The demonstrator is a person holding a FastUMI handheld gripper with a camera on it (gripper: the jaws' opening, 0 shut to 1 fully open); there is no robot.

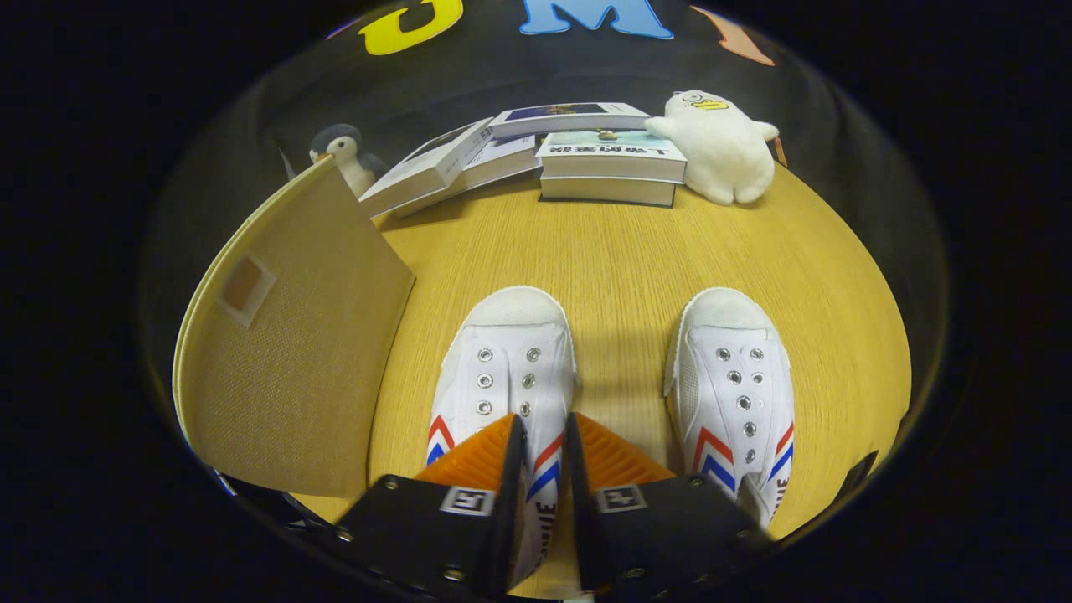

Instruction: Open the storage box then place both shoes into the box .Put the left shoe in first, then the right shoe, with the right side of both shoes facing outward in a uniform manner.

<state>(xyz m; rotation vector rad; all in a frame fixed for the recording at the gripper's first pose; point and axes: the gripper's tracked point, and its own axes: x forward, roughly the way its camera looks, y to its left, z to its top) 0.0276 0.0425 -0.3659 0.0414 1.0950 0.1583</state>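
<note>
Gripper (546,440) low over the wooden table (636,251), fingers drawn close together with a narrow gap between them. Right side wall of the left shoe (502,377) caught in that gap, at the striped part near the heel end; both fingers seemingly pressed on it, though exact contact hard to confirm. Left shoe white, laceless, metal eyelets in two rows, red and blue chevron stripes on the sides, toe cap pointing away from the fingers.

Right shoe (737,385) beside it, same pattern, apart from the left shoe with bare table between, toe likewise pointing away. Not touched by either finger.

Left of the left shoe: storage box (293,368), beige fabric, lid or flap standing raised and tilted, a small patch label near its upper part. Inside of the box not visible from here.

Beyond the shoes, open stretch of table, then a cluster of books (586,155): a stack of two straight ahead, another laid across its top, two more leaning toward the box side. White plush toy (720,146) touching the stack on its right. Small penguin toy (343,155) behind the top edge of the box flap.
</note>
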